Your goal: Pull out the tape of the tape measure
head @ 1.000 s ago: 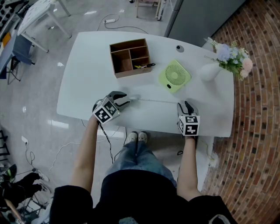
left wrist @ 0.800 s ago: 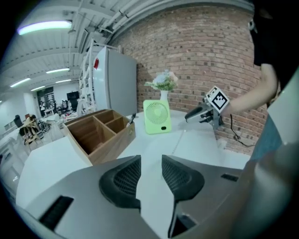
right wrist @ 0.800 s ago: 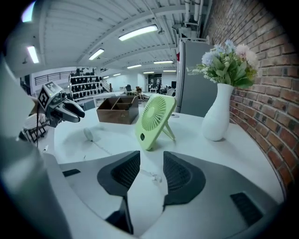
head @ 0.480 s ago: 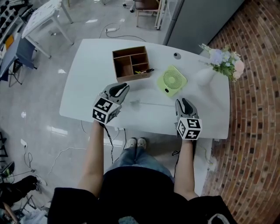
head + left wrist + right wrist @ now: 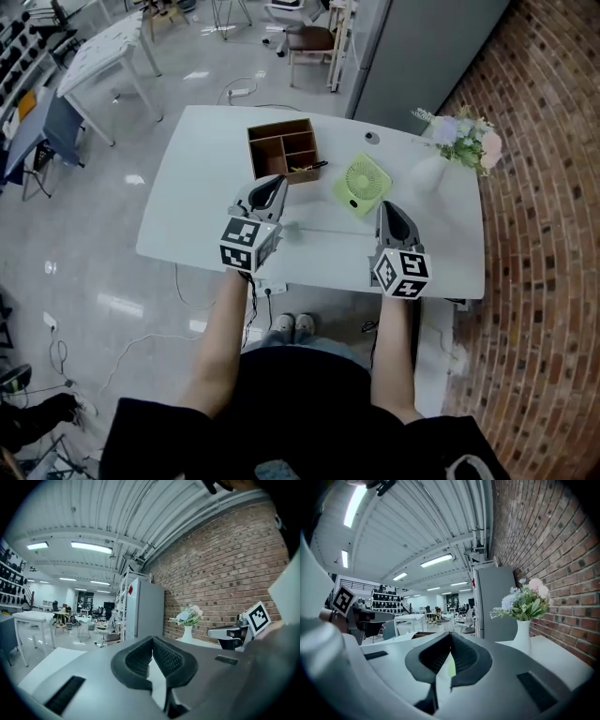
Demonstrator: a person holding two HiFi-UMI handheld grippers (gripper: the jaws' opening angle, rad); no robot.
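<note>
The left gripper (image 5: 278, 180) and the right gripper (image 5: 385, 206) were over the near side of the white table (image 5: 187, 206), each with its jaws closed tip against tip. A small pale tape measure (image 5: 292, 228) lay on the table between them, its thin tape (image 5: 337, 231) drawn out toward the right gripper. Black-and-white square markers covered each gripper's cube. Farther back stood a brown wooden compartment box (image 5: 284, 150) and a light green square fan (image 5: 362, 181).

The table (image 5: 187, 208) looks glossy, the box (image 5: 284, 148) wooden, the fan (image 5: 361, 183) perhaps plastic.
</note>
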